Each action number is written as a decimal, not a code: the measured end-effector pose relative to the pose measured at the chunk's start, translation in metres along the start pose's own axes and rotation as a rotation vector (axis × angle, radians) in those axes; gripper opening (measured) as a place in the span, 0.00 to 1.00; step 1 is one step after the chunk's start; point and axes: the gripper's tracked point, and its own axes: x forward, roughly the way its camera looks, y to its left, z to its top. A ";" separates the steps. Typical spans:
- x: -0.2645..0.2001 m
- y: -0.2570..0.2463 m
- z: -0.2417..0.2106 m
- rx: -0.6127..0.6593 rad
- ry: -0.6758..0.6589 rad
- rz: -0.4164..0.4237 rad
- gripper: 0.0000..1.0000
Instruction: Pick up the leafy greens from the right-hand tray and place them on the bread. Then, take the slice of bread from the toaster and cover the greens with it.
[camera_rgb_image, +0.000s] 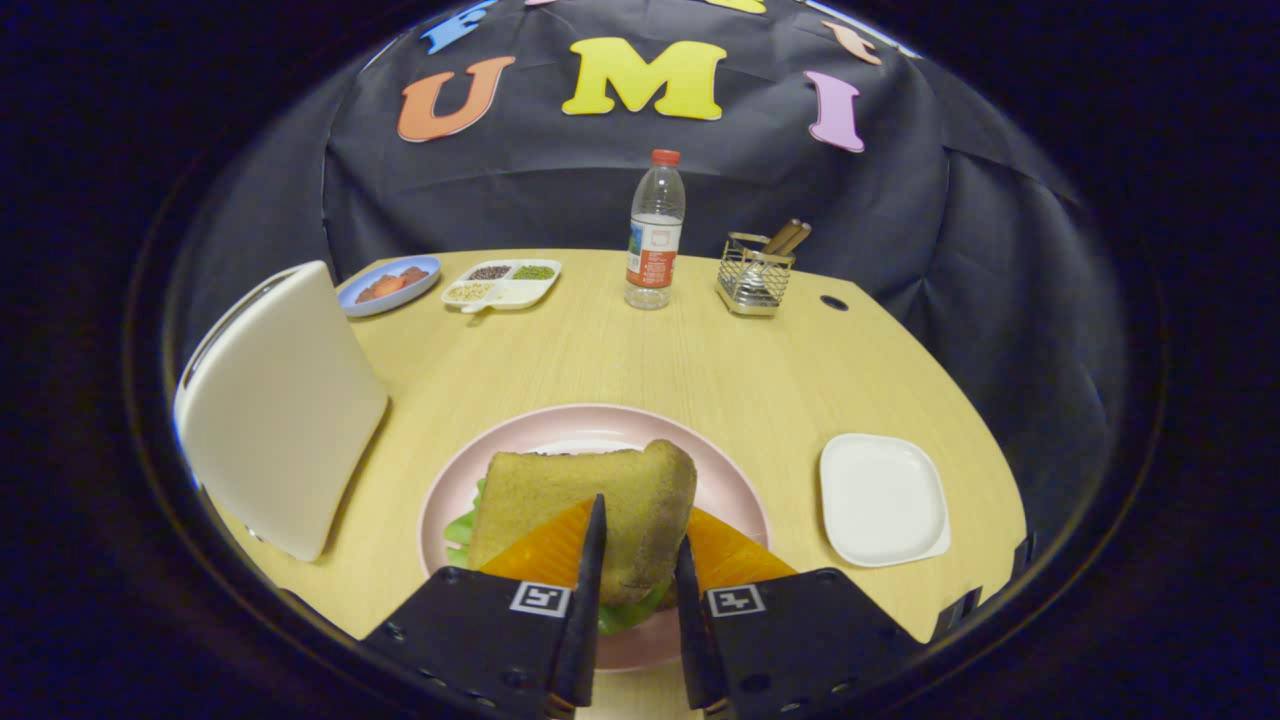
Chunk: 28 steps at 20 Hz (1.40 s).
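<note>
My gripper (640, 525) is shut on a brown slice of bread (570, 500), pinching its right end between both fingers. The slice is tilted, held low over the pink plate (560, 420). Leafy greens (460, 530) peek out beneath the slice's left edge and again between the fingers (625, 612). Whatever lies under the greens is hidden by the slice. The white toaster (280, 410) stands to the left of the plate. The white square tray (883, 497) to the right of the plate holds nothing.
At the table's far side stand a blue dish of red food (388, 284), a white divided tray of grains (503, 282), a water bottle (655, 232) and a wire basket of utensils (757, 272). A cable hole (834, 302) lies near the basket.
</note>
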 end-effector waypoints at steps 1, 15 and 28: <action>0.000 -0.001 0.000 -0.013 -0.017 -0.012 0.41; -0.071 -0.013 0.029 0.082 -0.288 -0.034 0.96; -0.271 -0.042 0.074 0.146 -0.658 -0.100 0.95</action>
